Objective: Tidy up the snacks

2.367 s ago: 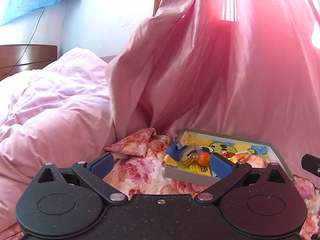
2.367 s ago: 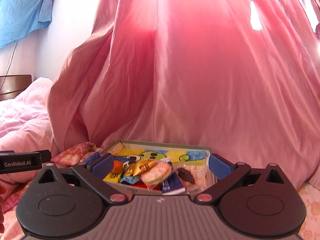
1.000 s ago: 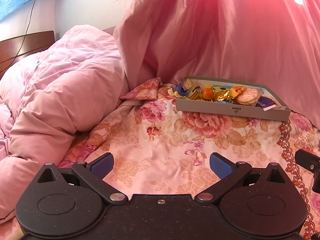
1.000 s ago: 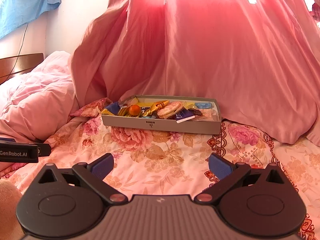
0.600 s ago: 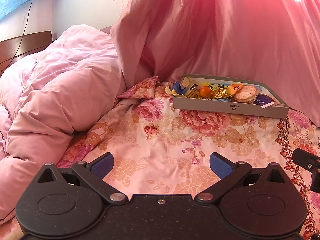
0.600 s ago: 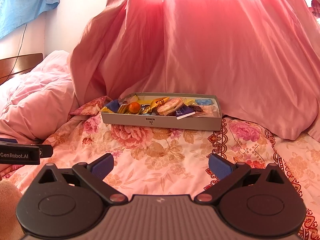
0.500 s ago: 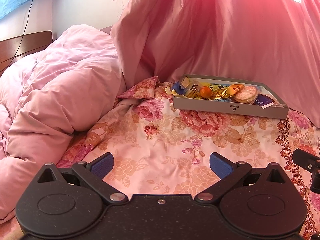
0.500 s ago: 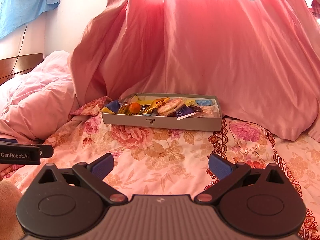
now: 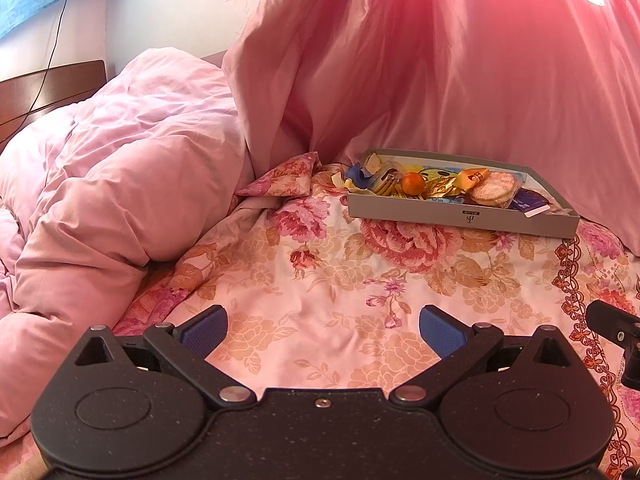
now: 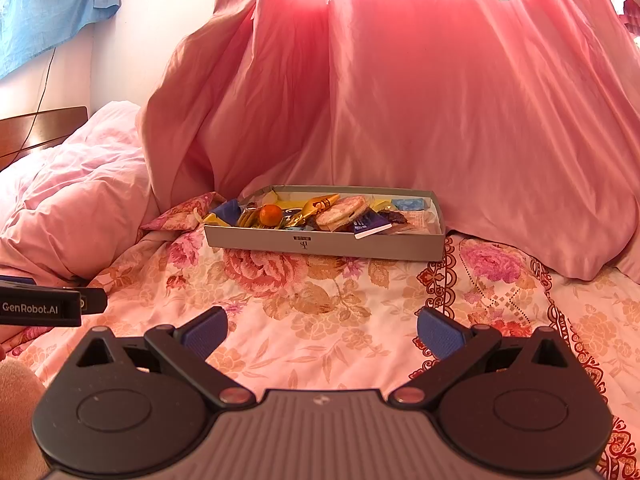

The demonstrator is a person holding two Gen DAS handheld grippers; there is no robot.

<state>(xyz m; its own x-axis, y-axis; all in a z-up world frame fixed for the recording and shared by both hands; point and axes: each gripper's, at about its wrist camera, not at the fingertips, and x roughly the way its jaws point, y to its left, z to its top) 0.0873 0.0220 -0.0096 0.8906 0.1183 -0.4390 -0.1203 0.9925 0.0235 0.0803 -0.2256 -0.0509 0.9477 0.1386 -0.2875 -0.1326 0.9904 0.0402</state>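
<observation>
A shallow grey box (image 9: pixel 460 218) (image 10: pixel 320 245) sits on the floral bedsheet against the pink curtain. It holds several snacks: a small orange (image 9: pixel 413 183) (image 10: pixel 270 214), a round pink wafer pack (image 9: pixel 493 188) (image 10: pixel 344 207), a gold wrapper (image 10: pixel 318 203) and a dark blue packet (image 10: pixel 370 224). My left gripper (image 9: pixel 322 330) hovers open over the sheet, well short of the box, with nothing between its blue pads. My right gripper (image 10: pixel 322 330) is likewise open and empty, facing the box from a distance.
A rumpled pink duvet (image 9: pixel 104 184) piles up on the left, with a dark wooden headboard (image 9: pixel 44 92) behind it. The pink curtain (image 10: pixel 400 100) drapes down behind the box. Part of the left gripper (image 10: pixel 44 306) shows at the right view's left edge.
Both grippers have pulled back from the box, which was close under the fingers earlier; over the last half second they have hardly moved. Both stay open.
</observation>
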